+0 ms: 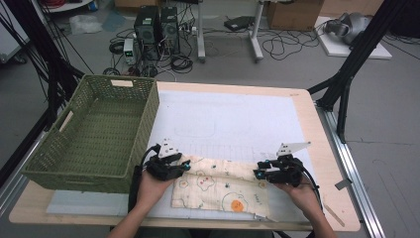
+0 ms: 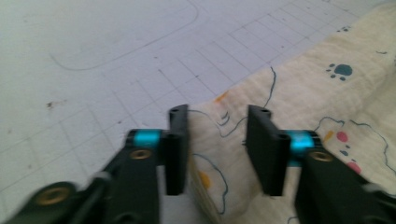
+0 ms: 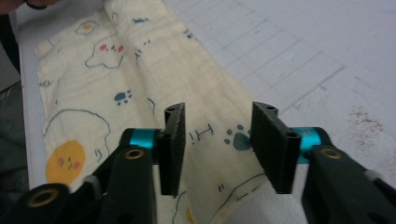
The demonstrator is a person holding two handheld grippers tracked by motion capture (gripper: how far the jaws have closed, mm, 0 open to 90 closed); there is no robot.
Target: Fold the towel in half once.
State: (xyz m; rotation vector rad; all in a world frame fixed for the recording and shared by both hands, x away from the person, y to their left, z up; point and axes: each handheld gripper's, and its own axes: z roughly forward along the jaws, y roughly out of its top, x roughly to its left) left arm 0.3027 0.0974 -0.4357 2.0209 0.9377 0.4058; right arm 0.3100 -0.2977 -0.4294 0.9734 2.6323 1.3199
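On the counter [image 1: 327, 163], a white gridded mat [image 1: 233, 121] is spread over most of the wooden top. A green woven basket [image 1: 94, 131] is set at the left side, its near corner reaching past the counter's front edge. Near the front edge, on the mat, a cream cloth [image 1: 220, 184] printed with bears, paw marks and an orange face is laid out flat in a folded band, with one long fold seen running along it in the right gripper view. The left end of the cloth is flanked by the left hand-held gripper [image 1: 186, 165], and the right end by the right hand-held gripper [image 1: 257, 173]. In the left gripper view, the left hand-held gripper [image 2: 217, 149] is seen with its jaws parted over the cloth's edge [image 2: 299, 93]; the pads are not pressed on the fabric. In the right gripper view, the right hand-held gripper [image 3: 217, 147] is likewise seen apart, with cloth [image 3: 140, 88] lying below the gap and nothing clamped.
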